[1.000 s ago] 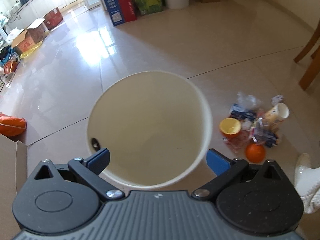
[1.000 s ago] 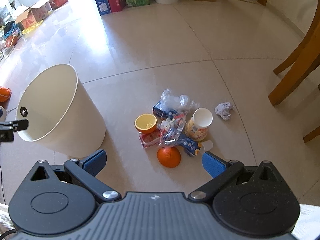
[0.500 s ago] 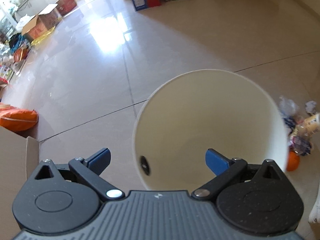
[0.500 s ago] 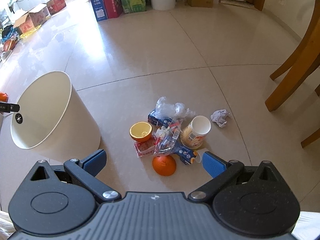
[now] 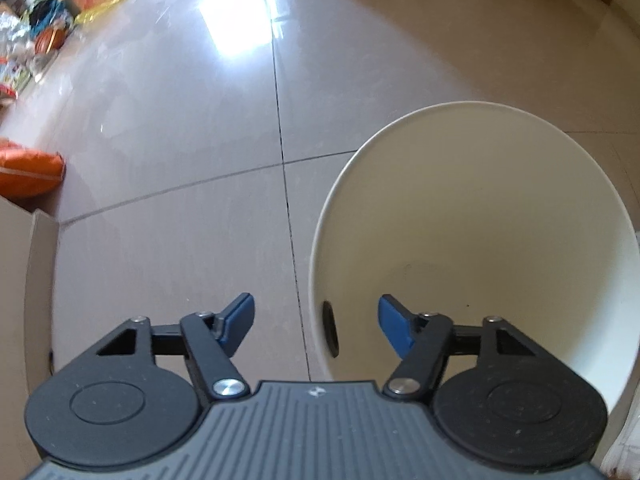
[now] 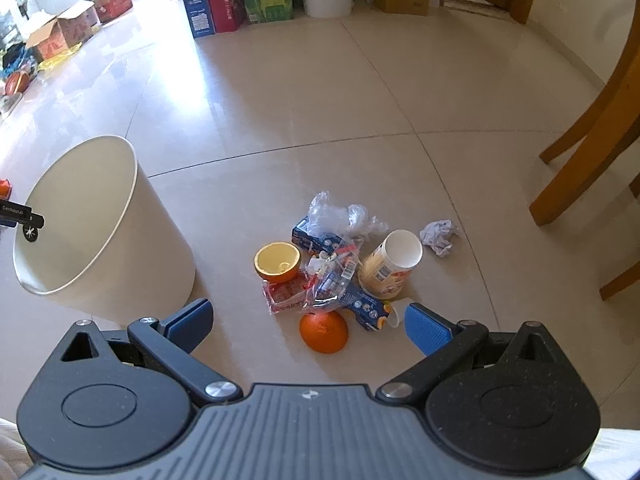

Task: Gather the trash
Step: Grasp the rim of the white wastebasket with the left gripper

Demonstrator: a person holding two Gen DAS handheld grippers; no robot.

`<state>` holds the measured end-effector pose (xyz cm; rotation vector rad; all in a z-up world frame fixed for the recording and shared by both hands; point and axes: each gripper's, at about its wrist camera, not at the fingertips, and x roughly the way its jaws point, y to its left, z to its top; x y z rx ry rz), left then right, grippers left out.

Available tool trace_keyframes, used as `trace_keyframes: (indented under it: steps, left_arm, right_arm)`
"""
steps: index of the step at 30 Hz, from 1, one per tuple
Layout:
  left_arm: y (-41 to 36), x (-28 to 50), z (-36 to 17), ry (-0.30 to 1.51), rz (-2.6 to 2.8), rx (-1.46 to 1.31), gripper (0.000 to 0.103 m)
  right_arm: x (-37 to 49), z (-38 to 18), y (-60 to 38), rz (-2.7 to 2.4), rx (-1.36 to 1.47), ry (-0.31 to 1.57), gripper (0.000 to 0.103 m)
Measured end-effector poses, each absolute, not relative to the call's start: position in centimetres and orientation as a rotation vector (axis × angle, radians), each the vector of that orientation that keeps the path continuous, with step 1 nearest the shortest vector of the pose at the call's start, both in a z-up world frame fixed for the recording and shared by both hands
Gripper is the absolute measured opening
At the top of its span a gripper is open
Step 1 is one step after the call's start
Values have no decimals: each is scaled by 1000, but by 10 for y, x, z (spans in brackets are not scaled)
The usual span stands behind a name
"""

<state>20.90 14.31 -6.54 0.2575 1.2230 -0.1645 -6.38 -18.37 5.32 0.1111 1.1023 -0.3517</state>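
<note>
Right fingers spread, empty — orange half on floor straight ahead between them | left fingers spread astride bin rim | I'd lead right

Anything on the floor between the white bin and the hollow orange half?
Nothing. In the right wrist view, bare tile separates the white bin from the hollow orange half.

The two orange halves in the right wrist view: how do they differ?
The far orange half lies cut side up, showing its pale hollowed inside; the near orange half lies dome up, showing only peel. The far one sits nearer the bin; the near one nearer the right gripper. Both lie on the floor.
</note>
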Motion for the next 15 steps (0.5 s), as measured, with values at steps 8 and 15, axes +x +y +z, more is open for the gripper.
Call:
trace_keyframes:
  steps: [8,15]
  left_arm:
    - [152,213,-70,1251,-159,194,42]
    - [148,219,-67,1233,-176,241,38]
  right_arm:
    - [-61,50,-181,-353,97,1113,103]
    - [-60,49,-177,-349,75,1113,103]
